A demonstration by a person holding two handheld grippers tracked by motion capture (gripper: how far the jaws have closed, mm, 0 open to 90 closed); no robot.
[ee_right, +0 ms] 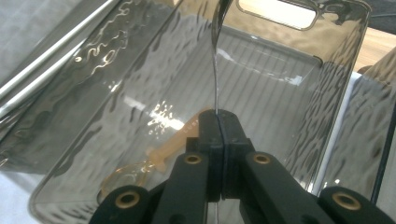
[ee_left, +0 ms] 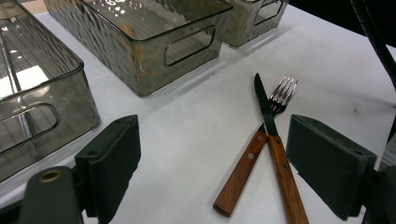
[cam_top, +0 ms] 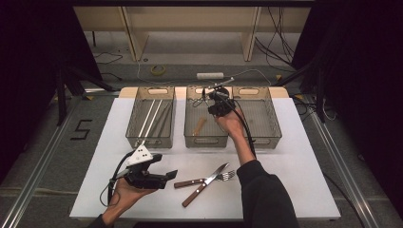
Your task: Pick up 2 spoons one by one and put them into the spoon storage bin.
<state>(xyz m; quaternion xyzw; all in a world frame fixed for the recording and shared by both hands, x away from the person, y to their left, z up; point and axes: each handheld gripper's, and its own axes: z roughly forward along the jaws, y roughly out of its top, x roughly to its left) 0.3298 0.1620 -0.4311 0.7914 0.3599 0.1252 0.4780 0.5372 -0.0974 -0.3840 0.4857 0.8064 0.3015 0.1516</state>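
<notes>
Metal utensil (ee_right: 215, 60), thin and edge-on, is pinched in my closed right gripper (ee_right: 218, 122) over the middle bin (ee_right: 336, 42); so narrow a bite could let it twist loose early. My left gripper (ee_left: 212, 163) waits open near that bin.

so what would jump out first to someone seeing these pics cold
Probably the right gripper, jaws shut on a thin metal utensil and held over the middle bin, where a wooden-handled piece already lies. Next, the knife and fork crossed on the white table in front of the bins, with the left gripper open and pointing at them.
</notes>
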